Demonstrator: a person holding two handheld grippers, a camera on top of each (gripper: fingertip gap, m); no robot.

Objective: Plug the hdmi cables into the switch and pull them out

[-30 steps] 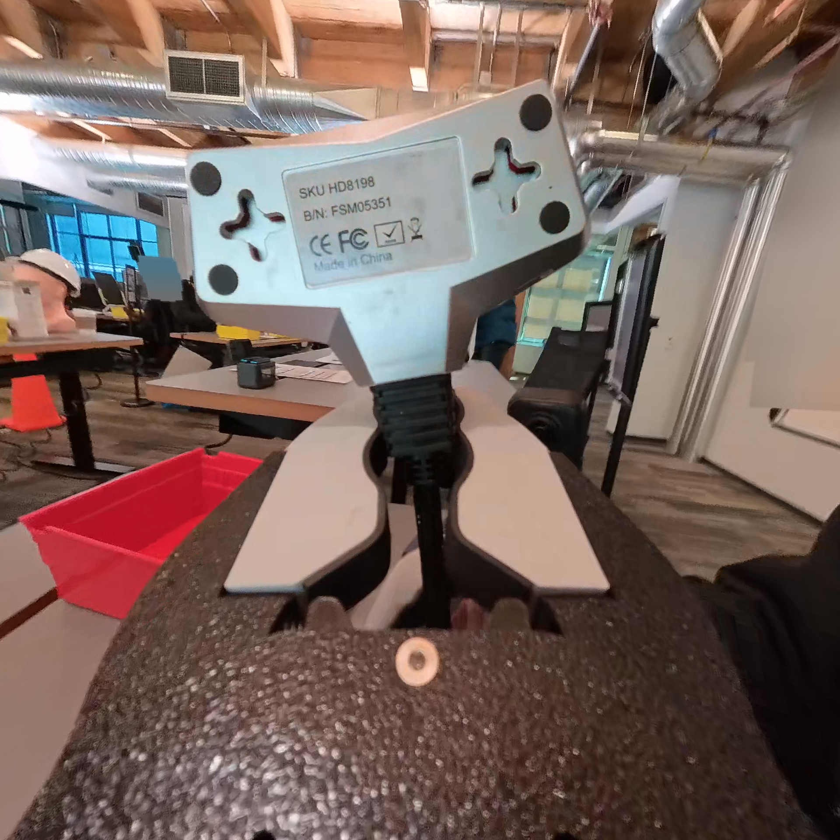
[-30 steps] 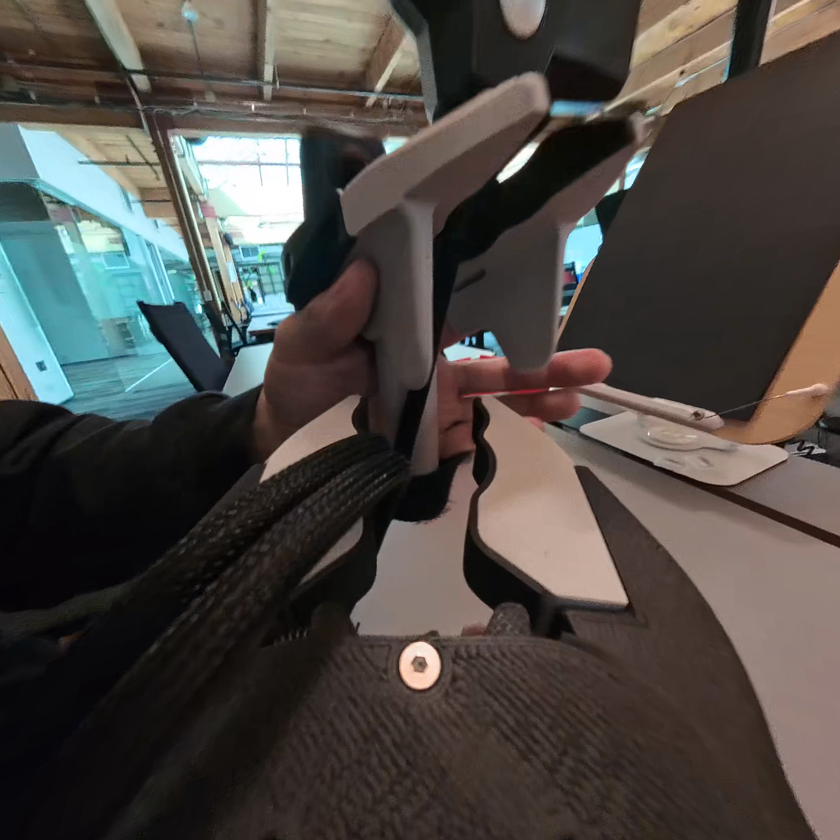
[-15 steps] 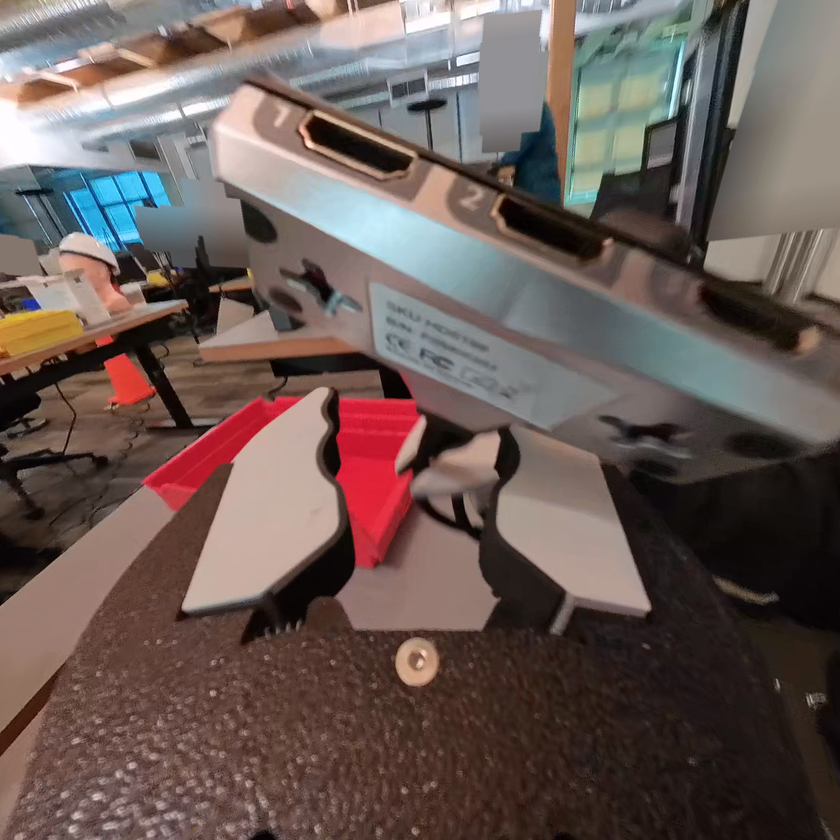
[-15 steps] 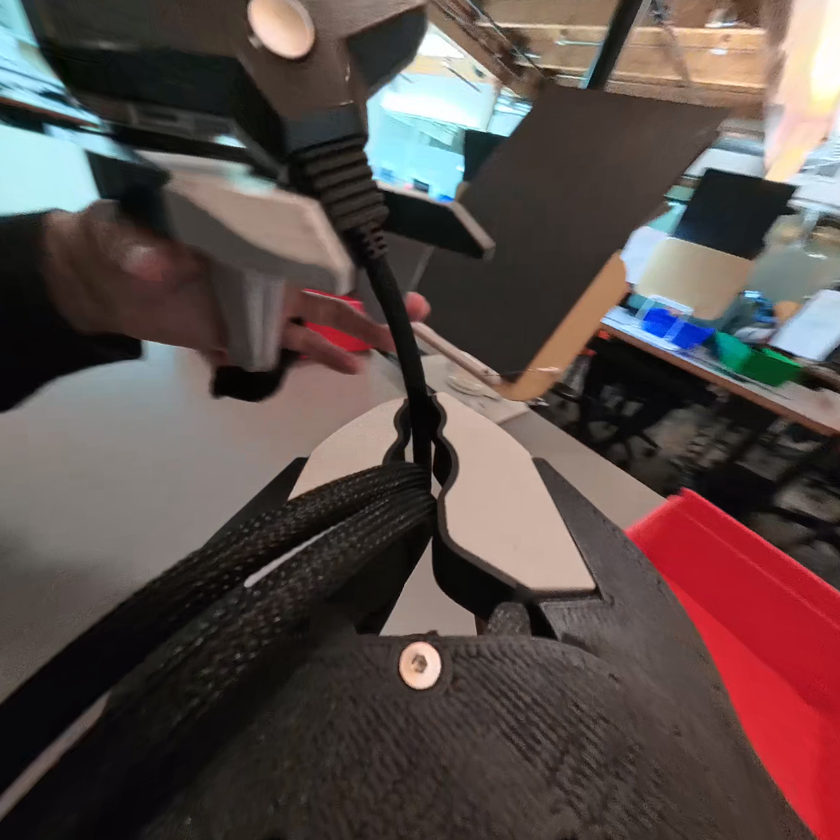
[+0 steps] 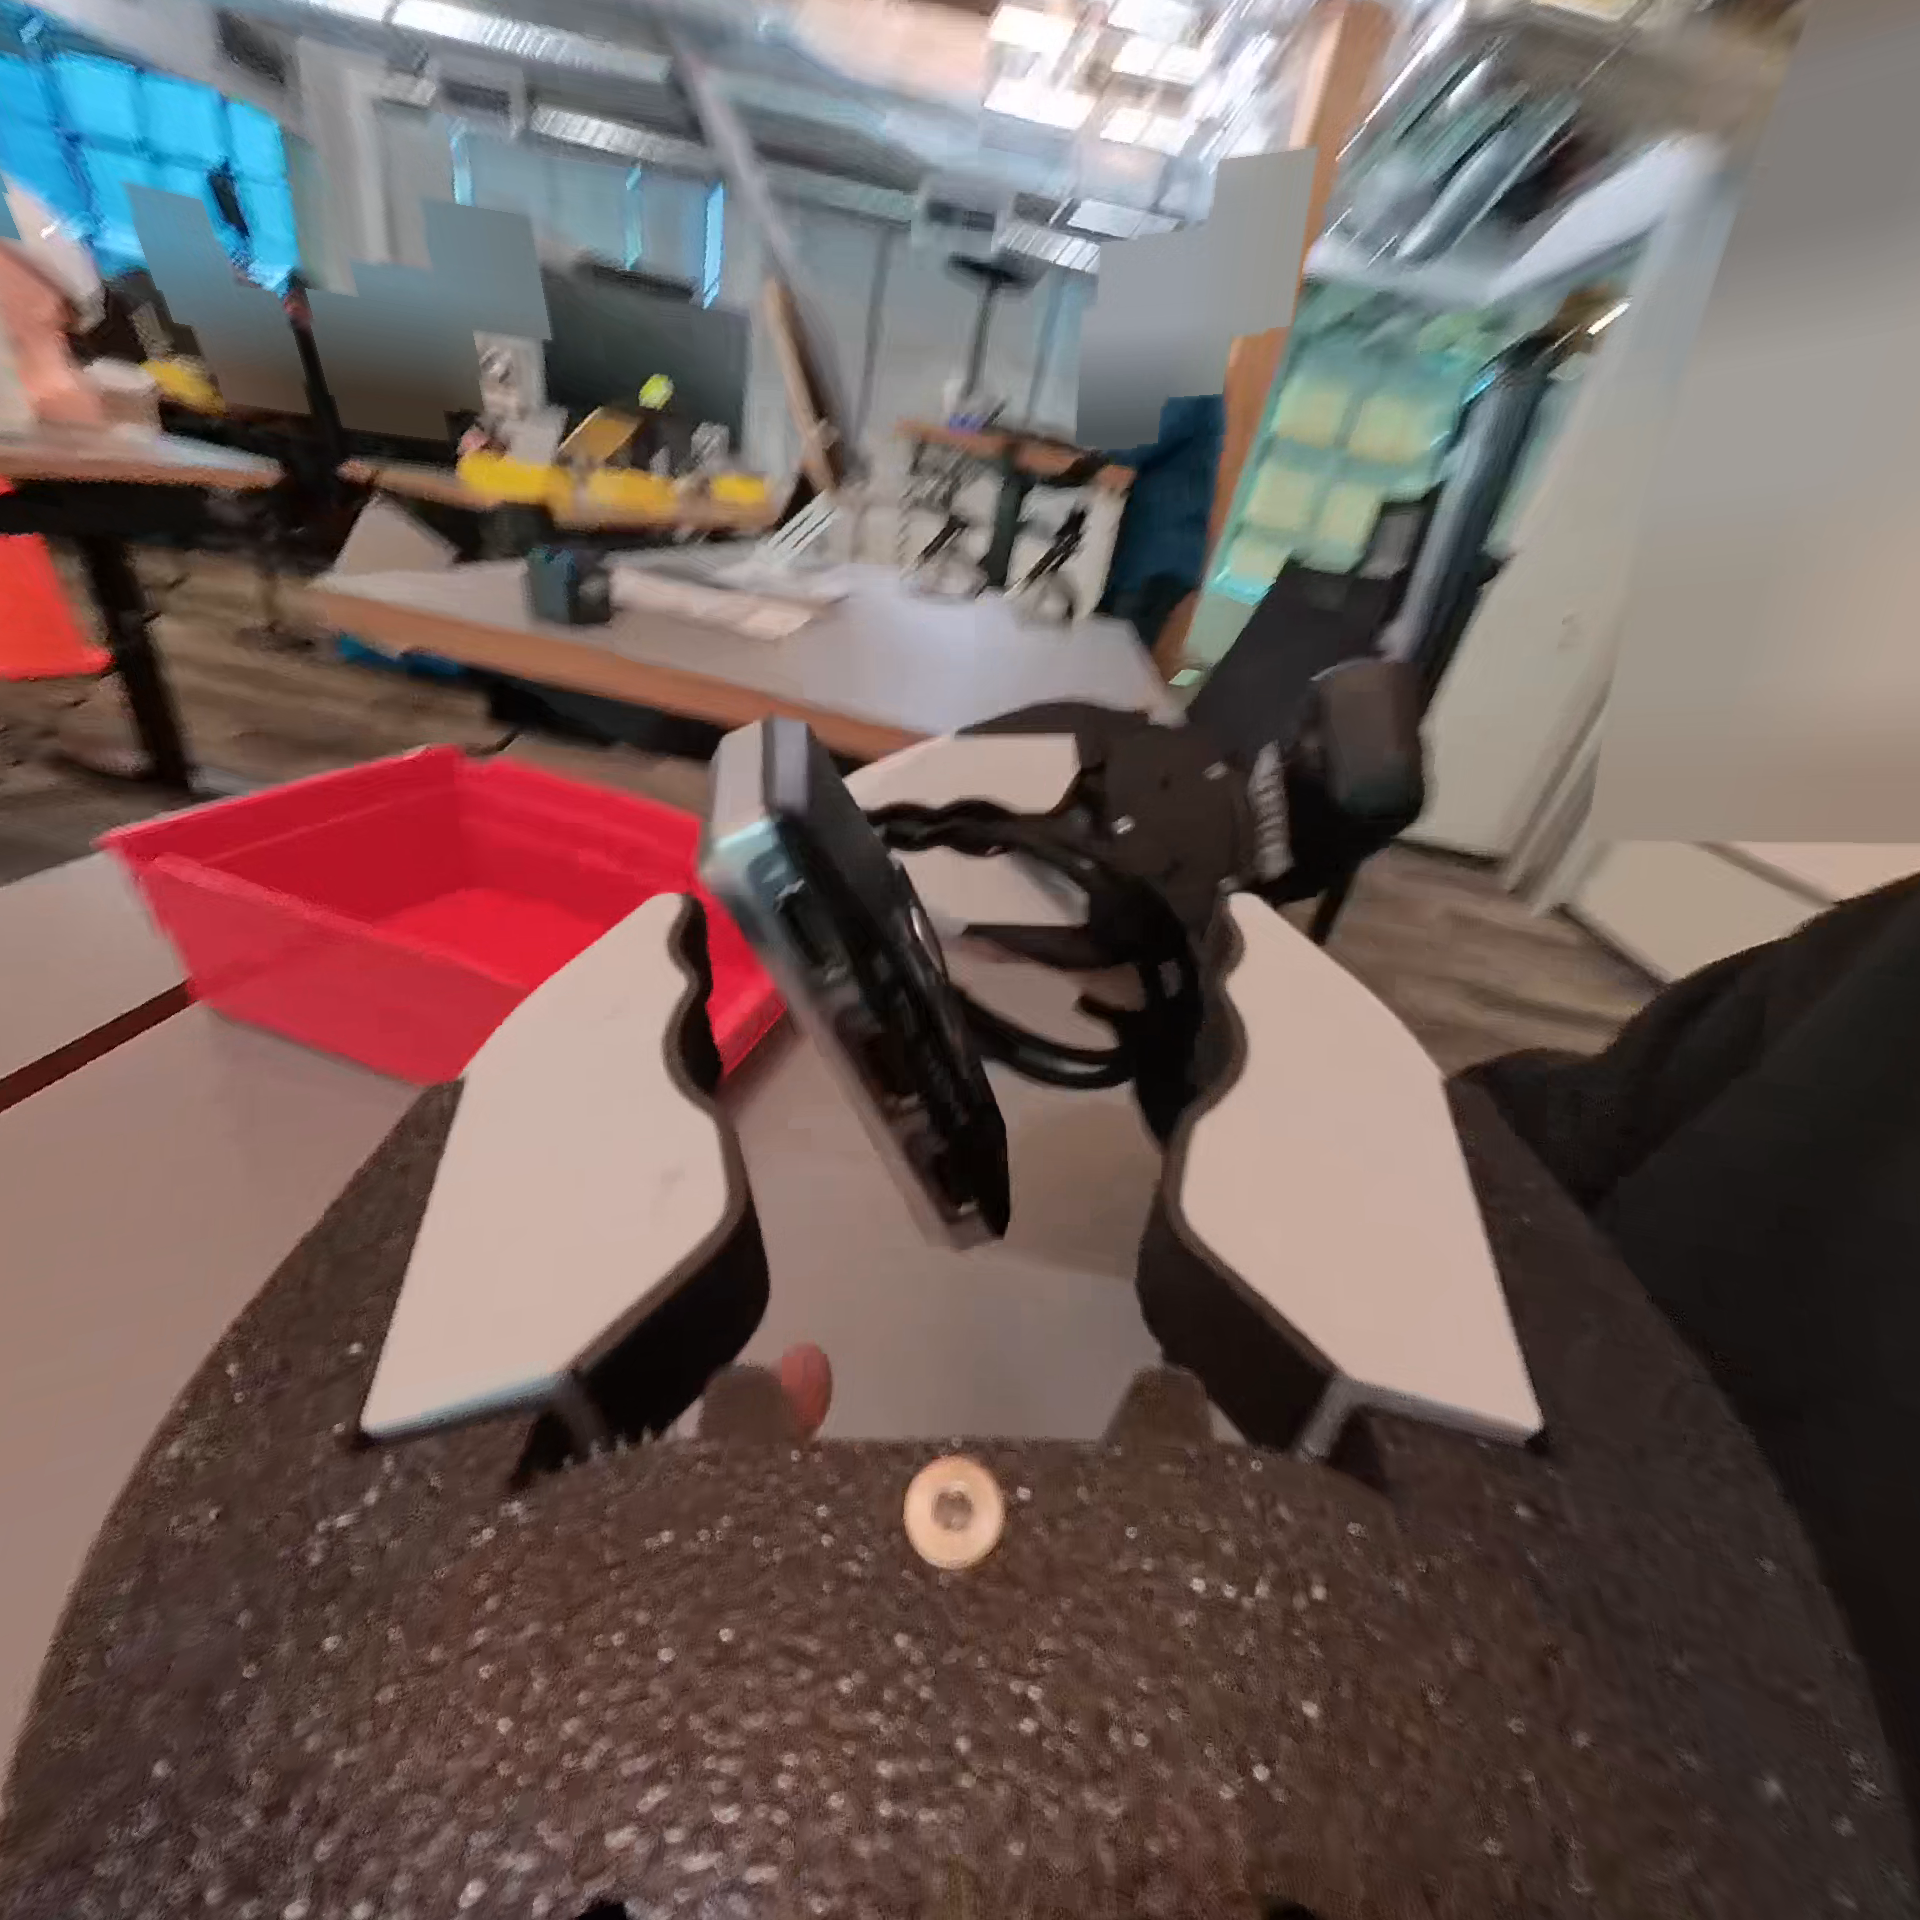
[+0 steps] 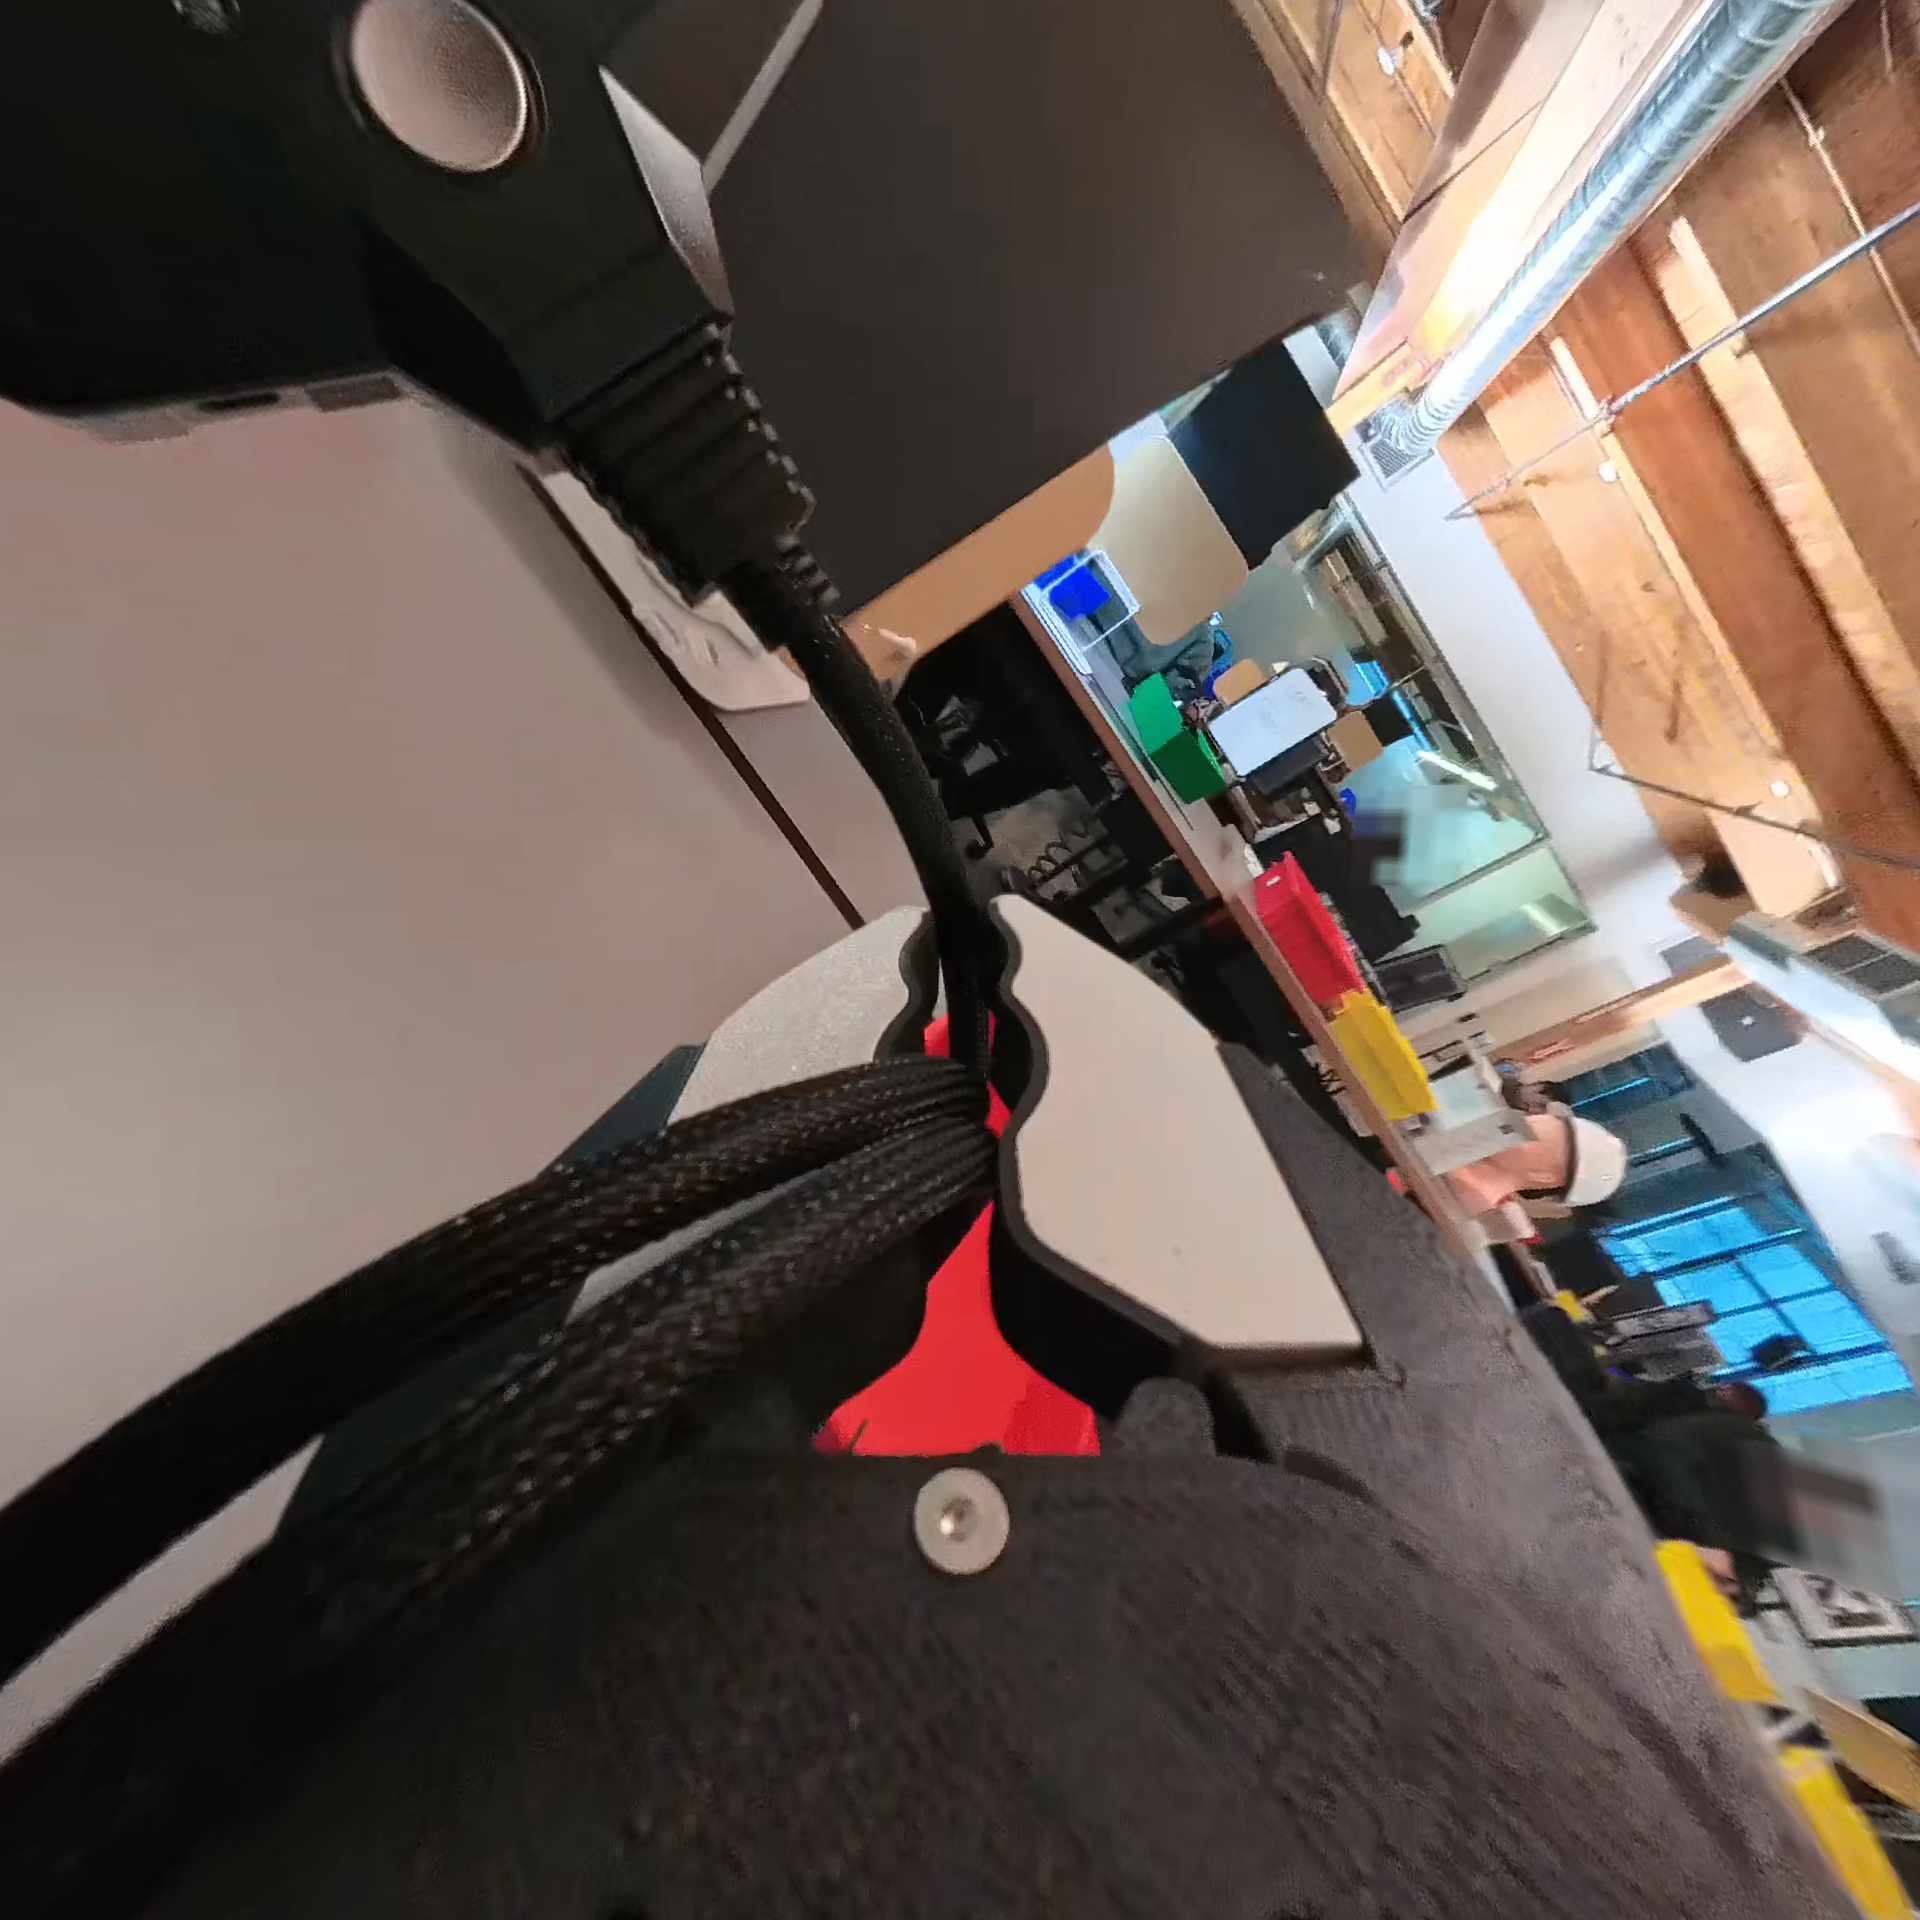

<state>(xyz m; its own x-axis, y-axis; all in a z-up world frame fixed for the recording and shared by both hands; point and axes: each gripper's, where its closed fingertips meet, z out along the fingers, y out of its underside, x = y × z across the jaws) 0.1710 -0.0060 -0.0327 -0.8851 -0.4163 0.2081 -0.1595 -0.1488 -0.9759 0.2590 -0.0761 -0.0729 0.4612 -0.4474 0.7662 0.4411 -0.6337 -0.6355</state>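
The switch (image 5: 862, 997), a flat silver and black box, stands tilted on edge between the fingers of my left gripper (image 5: 956, 914), which is open and touches nothing. My right gripper (image 5: 935, 826) shows just behind it. In the right wrist view my right gripper (image 6: 961, 935) is shut on the switch's thin black cable (image 6: 883, 748), just below its ribbed strain relief. The switch (image 6: 312, 187) fills the top left, black face with a round silver button. Two thick braided HDMI cables (image 6: 675, 1195) drape over the left finger; their plugs are hidden.
A red bin (image 5: 395, 914) sits on the grey table (image 5: 156, 1195) to the left of the switch. A person's dark sleeve (image 5: 1714, 1195) is at the right. A black panel (image 6: 1039, 260) on a white base (image 6: 686, 644) stands beyond the switch.
My left gripper let go of the switch's cable and opened wide. My right gripper shut on that cable. The switch has swung from high in the left view down between the left fingers.
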